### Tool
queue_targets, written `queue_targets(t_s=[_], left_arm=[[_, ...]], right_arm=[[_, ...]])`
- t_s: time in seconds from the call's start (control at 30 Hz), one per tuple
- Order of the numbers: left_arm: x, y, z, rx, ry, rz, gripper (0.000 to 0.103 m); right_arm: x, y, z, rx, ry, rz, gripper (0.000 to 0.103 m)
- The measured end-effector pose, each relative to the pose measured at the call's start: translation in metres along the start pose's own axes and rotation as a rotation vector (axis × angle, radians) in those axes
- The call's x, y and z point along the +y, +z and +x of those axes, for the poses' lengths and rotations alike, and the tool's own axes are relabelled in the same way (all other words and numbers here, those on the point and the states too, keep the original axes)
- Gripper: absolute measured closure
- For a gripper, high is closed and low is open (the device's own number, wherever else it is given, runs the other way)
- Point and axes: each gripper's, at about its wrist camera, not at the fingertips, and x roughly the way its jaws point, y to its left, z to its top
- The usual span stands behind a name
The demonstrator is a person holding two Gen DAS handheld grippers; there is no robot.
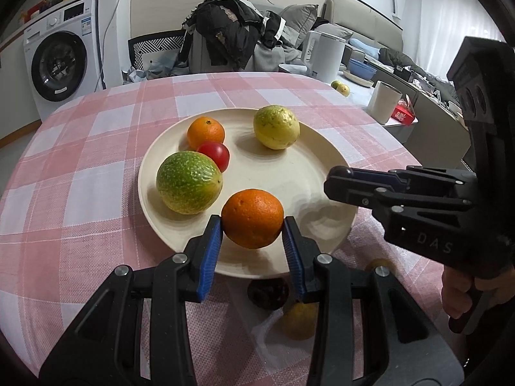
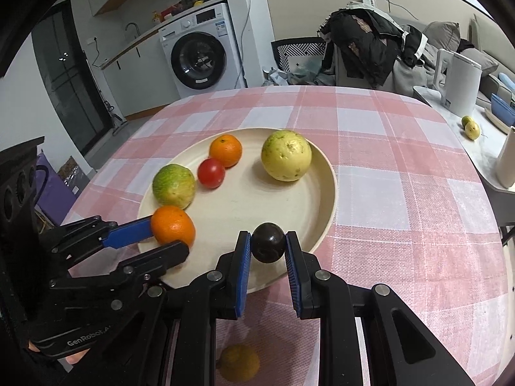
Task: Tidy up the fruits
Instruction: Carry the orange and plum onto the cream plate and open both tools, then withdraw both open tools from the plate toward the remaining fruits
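A cream plate (image 1: 305,167) (image 2: 257,199) on the pink checked tablecloth holds a small orange (image 1: 206,132) (image 2: 225,150), a red tomato (image 1: 214,155) (image 2: 211,173), a green-yellow fruit (image 1: 189,186) (image 2: 173,186) and a yellow fruit (image 1: 276,126) (image 2: 286,155). My left gripper (image 1: 252,230) (image 2: 167,234) is shut on an orange (image 1: 252,218) (image 2: 173,226) over the plate's near edge. My right gripper (image 2: 267,244) (image 1: 334,186) is shut on a dark round fruit (image 2: 268,242) over the plate's near right edge. A yellow fruit (image 2: 238,362) (image 1: 299,321) lies on the cloth below the grippers.
In the left wrist view a dark fruit (image 1: 268,292) lies on the cloth under the plate's near edge. A side counter at the right carries a white kettle (image 2: 457,83), a white cup (image 1: 384,101), bowls and two small fruits (image 2: 470,127). A washing machine (image 2: 199,51) stands behind.
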Motion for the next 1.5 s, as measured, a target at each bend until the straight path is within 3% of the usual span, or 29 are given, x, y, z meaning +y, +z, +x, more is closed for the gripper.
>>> queue_targets(t_s=[0.23,0.37,0.43,0.53,0.6,0.67,0.8,1.0,1.5], left_arm=[[0.0,0.0,-0.004,-0.019,0.018,0.008,0.067],[0.001,-0.002,-0.017,-0.038,0.018,0.013,0.06],[0.001,-0.004,-0.026,-0.058,0.03,0.017,0.047],[0.003,-0.008,-0.042,-0.098,0.049,0.013,0.024],[0.005,-0.011,-0.055,-0.124,0.057,0.008,0.02],[0.006,-0.014,-0.065,-0.133,0.063,0.001,0.018],[0.006,-0.022,-0.084,-0.155,0.082,-0.006,0.001],[0.003,-0.038,-0.099,-0.171,0.077,-0.007,0.001],[0.007,-0.044,-0.093,-0.131,0.059,-0.002,0.001]], right_arm=[[-0.003,0.001,-0.011,-0.039,-0.062,0.003,0.077],[-0.006,-0.004,-0.026,-0.069,-0.09,0.0,0.06],[-0.007,-0.009,-0.033,-0.072,-0.08,-0.002,0.051],[-0.007,-0.014,-0.039,-0.072,-0.064,-0.007,0.026],[-0.008,-0.021,-0.048,-0.082,-0.051,-0.002,0.009],[-0.007,-0.024,-0.051,-0.073,-0.041,-0.004,0.003],[-0.003,-0.034,-0.063,-0.083,-0.038,-0.032,0.0],[0.0,-0.041,-0.073,-0.075,-0.013,-0.05,0.0],[0.011,-0.049,-0.068,-0.017,0.027,-0.116,0.0]])
